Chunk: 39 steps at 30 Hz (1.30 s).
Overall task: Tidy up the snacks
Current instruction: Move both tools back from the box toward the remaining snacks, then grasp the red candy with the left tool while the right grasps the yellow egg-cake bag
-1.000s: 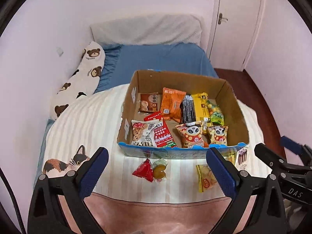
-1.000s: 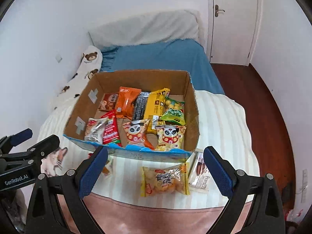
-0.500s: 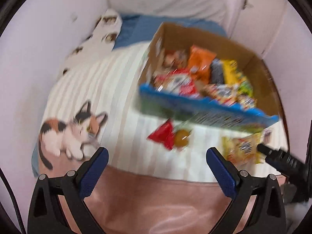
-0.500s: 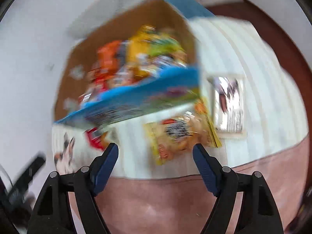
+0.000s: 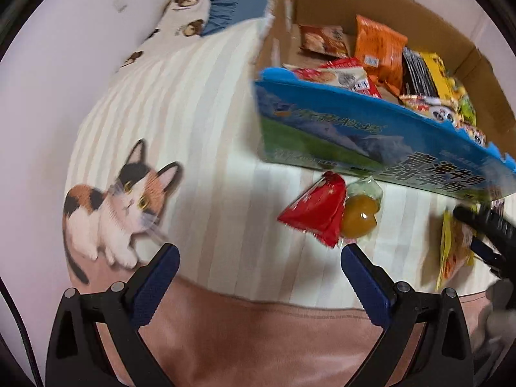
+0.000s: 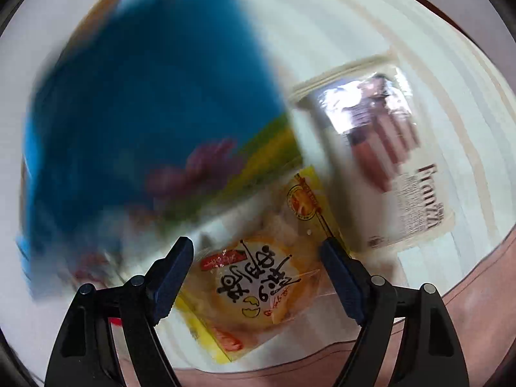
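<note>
Dropped low within a second from a high look over the box [image 5: 371, 135], right claw [image 6: 256, 269] now spread around the yellow packet [image 6: 258, 290] on the bed beside the box, left claw [image 5: 258, 274] apart, empty, short of the red packet [image 5: 314, 209]; pickup probably next.

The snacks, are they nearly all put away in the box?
Mostly. Many packets already lie inside the cardboard box. Four still sit on the blanket outside it: a red packet, a jelly cup, a yellow packet and a white wafer packet. The right tool is open around the yellow packet, not gripping yet. The left tool is open, holding nothing.
</note>
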Each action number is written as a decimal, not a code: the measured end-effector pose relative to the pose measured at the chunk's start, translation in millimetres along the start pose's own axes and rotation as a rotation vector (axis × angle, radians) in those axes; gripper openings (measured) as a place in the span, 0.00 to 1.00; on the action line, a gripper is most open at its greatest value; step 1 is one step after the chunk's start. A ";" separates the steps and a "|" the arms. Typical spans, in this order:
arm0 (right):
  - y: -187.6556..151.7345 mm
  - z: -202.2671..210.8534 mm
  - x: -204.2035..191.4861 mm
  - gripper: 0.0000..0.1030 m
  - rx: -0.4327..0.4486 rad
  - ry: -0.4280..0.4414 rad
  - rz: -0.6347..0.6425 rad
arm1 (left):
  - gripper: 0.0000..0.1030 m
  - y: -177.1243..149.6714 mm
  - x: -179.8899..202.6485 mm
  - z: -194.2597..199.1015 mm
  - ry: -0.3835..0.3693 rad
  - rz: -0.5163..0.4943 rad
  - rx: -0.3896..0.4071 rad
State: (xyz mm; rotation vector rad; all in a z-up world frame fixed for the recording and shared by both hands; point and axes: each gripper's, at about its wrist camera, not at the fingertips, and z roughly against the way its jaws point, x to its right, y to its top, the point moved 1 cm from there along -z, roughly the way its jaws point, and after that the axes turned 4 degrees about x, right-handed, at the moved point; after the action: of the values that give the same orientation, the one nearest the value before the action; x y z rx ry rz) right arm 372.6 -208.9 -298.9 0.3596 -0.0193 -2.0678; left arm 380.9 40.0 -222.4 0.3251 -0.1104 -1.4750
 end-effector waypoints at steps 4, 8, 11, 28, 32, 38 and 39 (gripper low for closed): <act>-22.8 -5.0 -22.7 0.78 -0.065 -0.056 0.311 | 1.00 13.3 8.2 -23.0 -0.041 -0.016 -0.058; -39.9 1.8 -29.0 0.78 -0.090 -0.068 0.423 | 1.00 23.7 21.5 -29.4 -0.085 -0.051 -0.056; -37.8 19.2 -14.1 0.85 -0.074 -0.023 0.354 | 0.92 32.1 28.7 -33.5 -0.117 -0.060 -0.050; -43.6 -27.5 30.1 0.84 -0.154 0.037 -0.073 | 0.37 -39.1 -4.8 -58.2 -0.255 0.052 -0.206; -61.1 -28.9 4.2 0.68 -0.173 -0.009 0.165 | 0.37 -58.6 -14.6 -55.4 -0.275 0.061 -0.219; -106.4 -29.3 -13.0 0.65 -0.232 -0.036 0.349 | 0.39 -79.8 -12.7 -64.0 -0.338 0.043 -0.276; -110.6 -30.1 -11.6 0.66 -0.231 -0.035 0.338 | 0.40 -82.0 -11.4 -67.5 -0.338 0.038 -0.281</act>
State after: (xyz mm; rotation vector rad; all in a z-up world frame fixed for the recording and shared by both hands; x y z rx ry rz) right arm 292.0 -139.3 -342.7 0.1634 0.1290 -1.7200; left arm 319.4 56.1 -308.3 -0.1549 -0.1762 -1.4748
